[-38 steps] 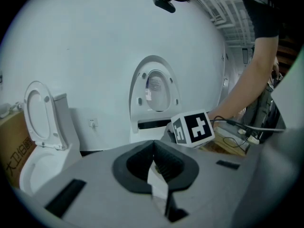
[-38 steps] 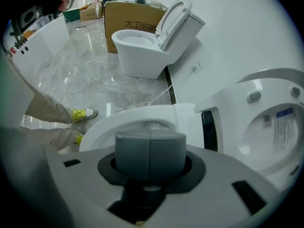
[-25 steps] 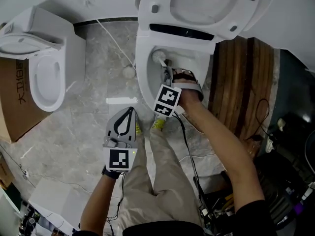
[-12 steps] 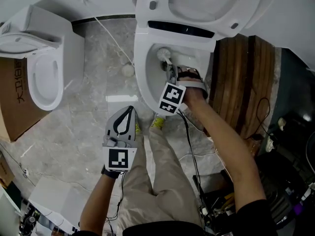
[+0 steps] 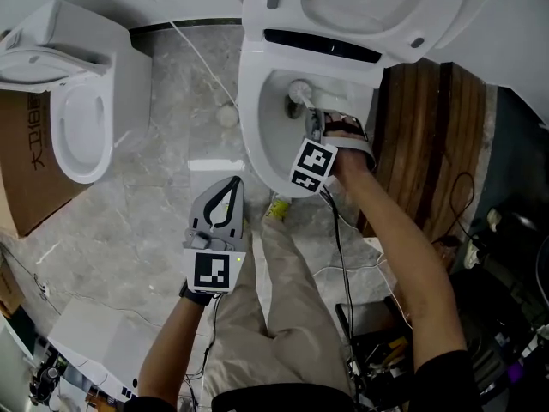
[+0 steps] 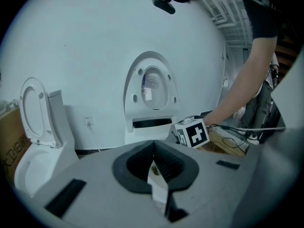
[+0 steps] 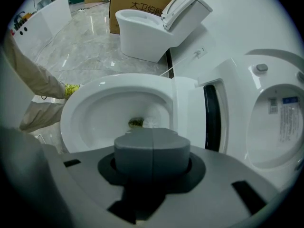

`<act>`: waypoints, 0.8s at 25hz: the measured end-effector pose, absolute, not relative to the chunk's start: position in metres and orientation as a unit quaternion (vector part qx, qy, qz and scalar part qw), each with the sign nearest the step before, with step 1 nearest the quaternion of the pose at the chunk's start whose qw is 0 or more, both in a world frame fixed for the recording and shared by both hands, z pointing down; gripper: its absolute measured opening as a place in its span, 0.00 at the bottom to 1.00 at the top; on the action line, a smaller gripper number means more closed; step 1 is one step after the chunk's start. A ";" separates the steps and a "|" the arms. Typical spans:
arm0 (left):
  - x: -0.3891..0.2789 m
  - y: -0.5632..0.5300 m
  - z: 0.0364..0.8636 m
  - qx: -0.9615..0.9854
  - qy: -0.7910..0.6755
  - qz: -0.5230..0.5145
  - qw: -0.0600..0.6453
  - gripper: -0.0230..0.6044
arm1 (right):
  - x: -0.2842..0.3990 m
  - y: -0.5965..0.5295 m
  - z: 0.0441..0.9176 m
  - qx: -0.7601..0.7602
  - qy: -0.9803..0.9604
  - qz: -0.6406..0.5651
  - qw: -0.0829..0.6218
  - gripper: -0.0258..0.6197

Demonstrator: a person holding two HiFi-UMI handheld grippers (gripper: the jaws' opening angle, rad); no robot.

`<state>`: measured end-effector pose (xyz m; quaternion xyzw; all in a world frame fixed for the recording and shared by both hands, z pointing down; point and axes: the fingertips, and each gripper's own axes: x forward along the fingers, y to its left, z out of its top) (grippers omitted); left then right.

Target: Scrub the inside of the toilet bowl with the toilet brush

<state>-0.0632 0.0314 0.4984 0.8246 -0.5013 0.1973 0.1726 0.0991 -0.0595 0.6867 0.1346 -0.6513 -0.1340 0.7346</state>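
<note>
Your toilet bowl (image 5: 249, 131) is glossy, smooth white ceramic, and the toilet brush (image 5: 299, 90) head is bristly white. The floor (image 5: 146, 221) is polished grey stone, the wooden panel (image 5: 429, 144) dark slats, your left gripper (image 5: 235, 182) matt grey plastic, and the box (image 5: 26, 178) brown cardboard.

The right gripper (image 5: 314, 125) is grey, and its cube (image 5: 310, 166) is white with black square markers. The left gripper (image 5: 232, 185) has the same colours, with black pads (image 6: 135, 163). Ahead of the right gripper the bowl (image 5: 257, 118) is glossy white. The brush (image 5: 299, 89) head is white too, and an olive-brown stain (image 7: 136, 123) marks the bottom. To its right, a panel (image 5: 429, 144) shows dark brown wood stripes. Under the left gripper the floor (image 5: 154, 213) is grey marble with pale veins. To its left are a second white toilet (image 5: 77, 127) and a brown box (image 5: 21, 187) with black print. The trousers (image 5: 274, 316) are beige.
</note>
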 end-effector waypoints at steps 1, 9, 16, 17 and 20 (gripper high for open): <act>-0.062 0.031 0.498 0.826 -0.500 0.197 0.169 0.05 | 0.102 -0.059 0.687 0.135 -0.649 -0.132 0.737 0.27; -0.057 0.031 0.493 0.830 -0.497 0.194 0.165 0.05 | 0.121 -0.054 0.688 0.138 -0.639 -0.121 0.747 0.27; -0.054 0.027 0.491 0.830 -0.497 0.190 0.164 0.05 | 0.128 -0.050 0.688 0.139 -0.633 -0.115 0.753 0.27; -0.053 0.027 0.491 0.831 -0.496 0.192 0.162 0.05 | 0.129 -0.049 0.688 0.140 -0.632 -0.113 0.754 0.27; -0.050 0.027 0.490 0.834 -0.490 0.198 0.156 0.05 | 0.133 -0.046 0.688 0.141 -0.631 -0.108 0.755 0.27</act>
